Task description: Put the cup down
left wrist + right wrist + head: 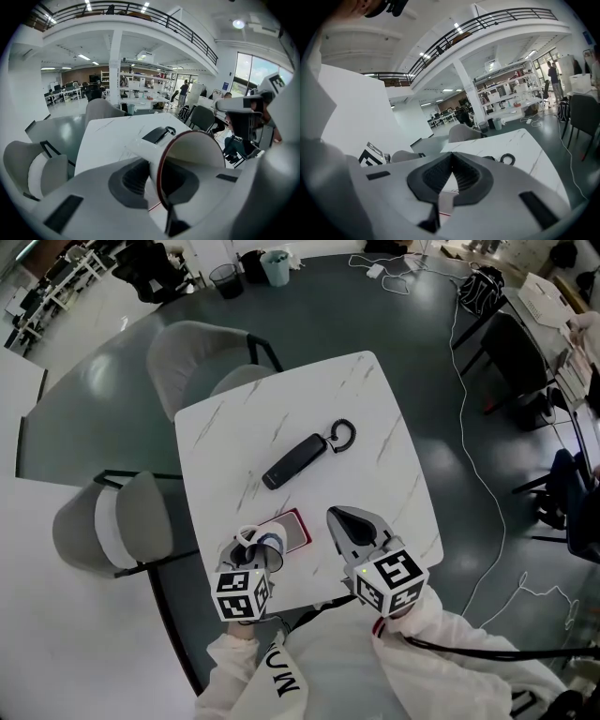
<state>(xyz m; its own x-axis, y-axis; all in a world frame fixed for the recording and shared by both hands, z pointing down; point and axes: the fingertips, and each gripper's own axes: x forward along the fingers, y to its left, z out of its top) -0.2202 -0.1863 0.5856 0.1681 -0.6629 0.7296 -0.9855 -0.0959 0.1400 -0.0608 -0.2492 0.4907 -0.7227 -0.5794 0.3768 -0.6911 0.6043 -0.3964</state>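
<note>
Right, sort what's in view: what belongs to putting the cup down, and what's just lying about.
Job: cup, held in the left gripper; table; red-edged mat close by, perhaps the landing spot.
Lying about: black device with a loop; right gripper, fingers shut, empty; grey chairs.

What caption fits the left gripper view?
Left tongs clamp a tilted white cup by its wall over the white table.

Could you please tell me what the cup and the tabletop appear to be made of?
The cup is probably glazed ceramic: its white wall is smooth and even, with a dark red rim, though plastic is possible. The tabletop is marble or a marble-look slab, white with thin grey veins and a faint sheen. Whether it is real stone or laminate cannot be told.
</note>
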